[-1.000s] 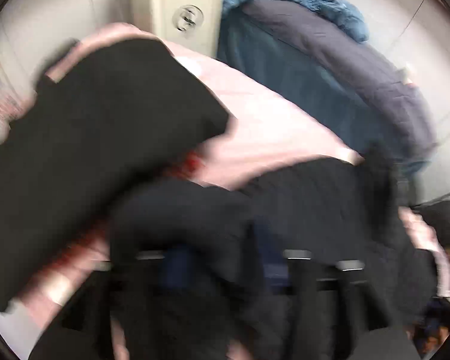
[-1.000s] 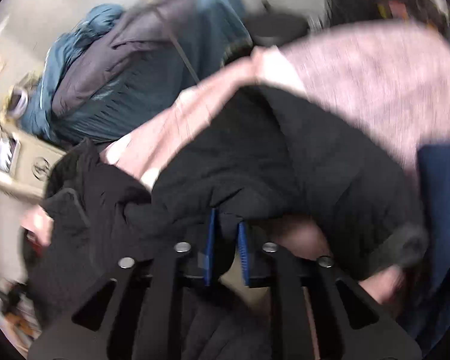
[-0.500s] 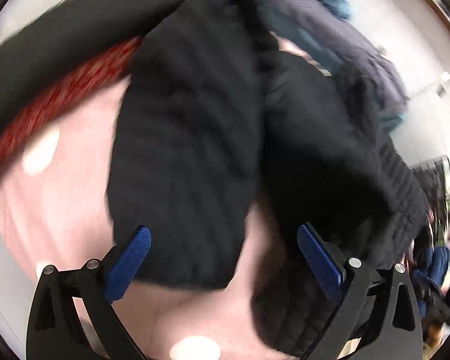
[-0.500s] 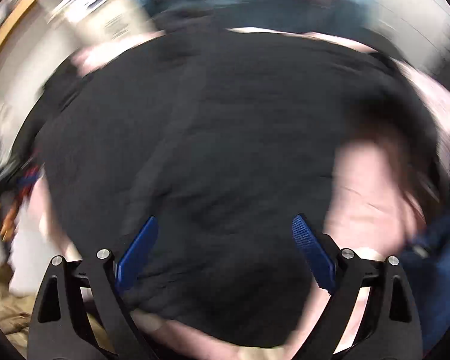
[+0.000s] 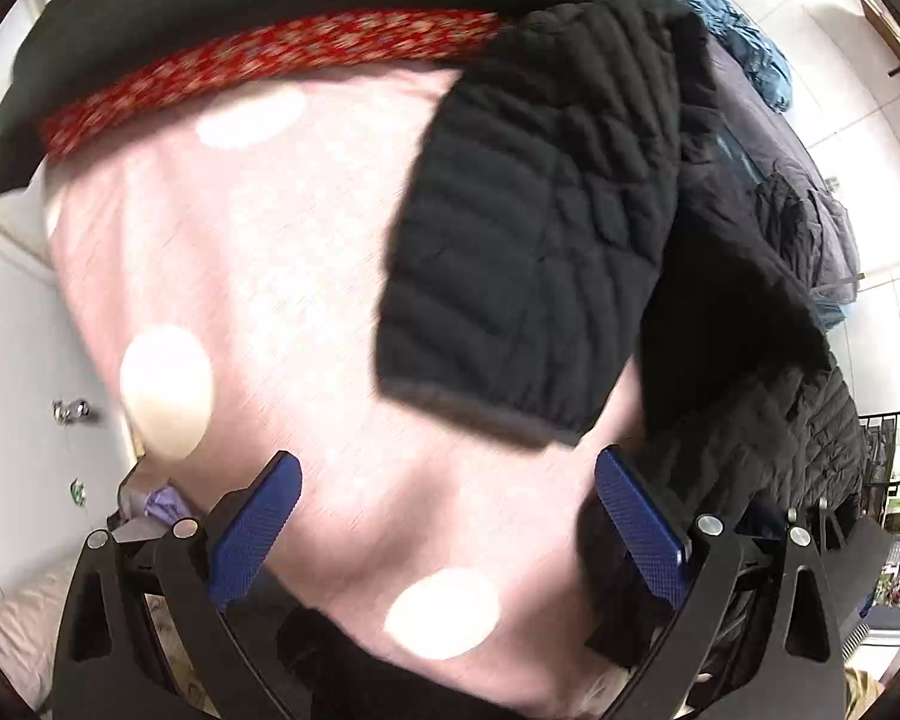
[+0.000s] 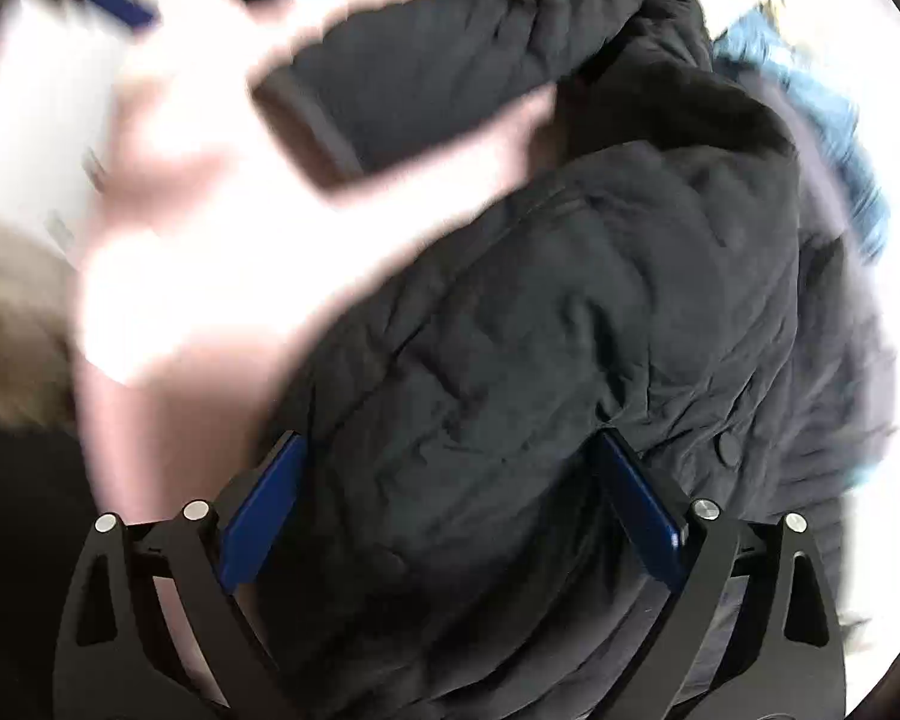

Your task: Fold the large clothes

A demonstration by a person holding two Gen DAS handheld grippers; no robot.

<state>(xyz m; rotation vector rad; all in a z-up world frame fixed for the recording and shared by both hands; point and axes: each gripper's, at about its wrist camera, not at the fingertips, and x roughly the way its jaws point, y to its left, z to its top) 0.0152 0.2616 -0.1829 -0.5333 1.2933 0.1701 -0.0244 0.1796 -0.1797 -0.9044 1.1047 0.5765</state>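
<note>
We hold the left gripper (image 5: 447,516) pointing steeply down over a pink spread with pale dots (image 5: 258,276), and its jaws, which have just been opening, now stand wide apart with nothing between the blue pads (image 5: 252,534) but the pink cloth lying below them. The black quilted jacket (image 5: 546,252), the garment we are folding, lies on that pink spread: in the left wrist view one sleeve with a grey cuff reaches down toward the right-hand pad and stops just above it, while the body of the jacket runs off to the right edge. Beyond the jacket we see a band of red patterned fabric (image 5: 282,54) under a dark cloth, and farther back a heap of blue and grey garments (image 5: 744,42). Our right gripper (image 6: 450,501) also points steeply down, directly over the jacket's body (image 6: 570,324); its jaws opened wide and have just been closing a little, yet they are still well apart. The dark quilted cloth fills the gap between its pads (image 6: 264,510), but the picture is blurred and we cannot tell whether the pads touch the cloth; they do not pinch it. In the right wrist view the cuffed sleeve lies across the pink spread at upper left, and the blue garment shows at the upper right.
</note>
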